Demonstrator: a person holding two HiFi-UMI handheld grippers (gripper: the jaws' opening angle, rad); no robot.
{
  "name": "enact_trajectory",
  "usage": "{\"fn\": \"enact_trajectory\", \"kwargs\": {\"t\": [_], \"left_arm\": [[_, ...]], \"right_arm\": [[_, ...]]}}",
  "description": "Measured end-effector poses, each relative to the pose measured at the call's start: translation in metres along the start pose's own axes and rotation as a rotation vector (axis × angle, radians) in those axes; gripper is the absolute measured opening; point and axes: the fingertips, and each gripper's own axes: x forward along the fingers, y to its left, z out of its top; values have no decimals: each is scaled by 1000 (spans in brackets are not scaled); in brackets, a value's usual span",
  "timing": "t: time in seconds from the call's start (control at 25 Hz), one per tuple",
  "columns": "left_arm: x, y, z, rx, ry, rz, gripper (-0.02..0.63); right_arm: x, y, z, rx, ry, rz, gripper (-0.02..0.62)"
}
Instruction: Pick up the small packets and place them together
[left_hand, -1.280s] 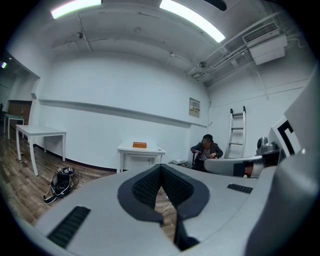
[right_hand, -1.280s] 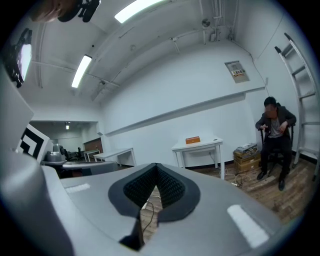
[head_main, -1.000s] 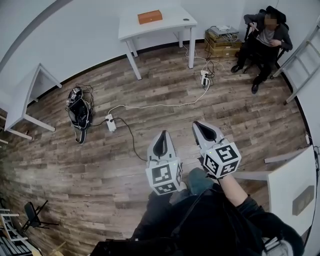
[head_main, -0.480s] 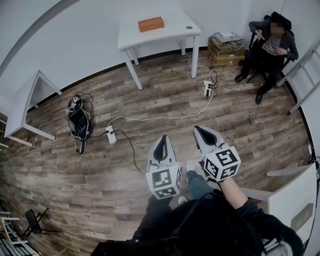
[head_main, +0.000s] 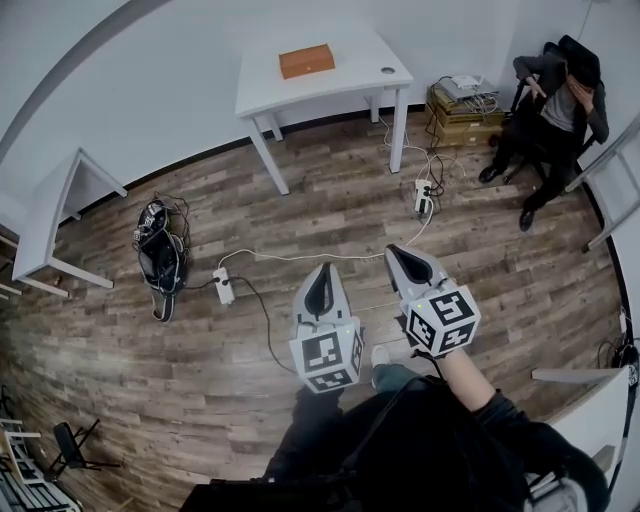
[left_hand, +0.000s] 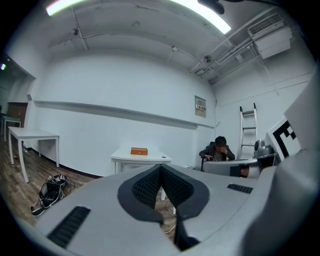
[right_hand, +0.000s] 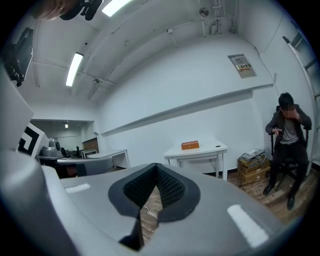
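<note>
No small packets show in any view. An orange box (head_main: 307, 60) lies on a white table (head_main: 350, 72) at the far wall, also visible as the orange box (left_hand: 139, 151) and the orange box (right_hand: 190, 145) in the gripper views. My left gripper (head_main: 321, 272) is held in the air over the wooden floor, jaws shut and empty. My right gripper (head_main: 395, 251) floats beside it to the right, also shut with nothing in it. The closed black pads (left_hand: 150, 186) and pads (right_hand: 170, 187) meet at a point in each gripper view.
A seated person (head_main: 560, 105) is at the far right next to stacked cardboard boxes (head_main: 465, 98) and a ladder (head_main: 612, 190). Cables with power strips (head_main: 224, 290) cross the floor. A black bag (head_main: 160, 250) lies left. Another white table (head_main: 45, 215) stands at the left.
The white table, cables and seated person have slid down and right in the head view, so I have come closer to the table. Both grippers keep their pose, shut.
</note>
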Motion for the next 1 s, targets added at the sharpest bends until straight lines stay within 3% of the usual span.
{"fn": "enact_trajectory", "kwargs": {"t": [0.6, 1.0], "left_arm": [[86, 18, 5, -21, 5, 27, -2], [200, 86, 38, -4, -13, 0, -2]], "right_arm": [[75, -47, 9, 6, 17, 24, 2], [204, -68, 33, -4, 14, 43, 2]]}}
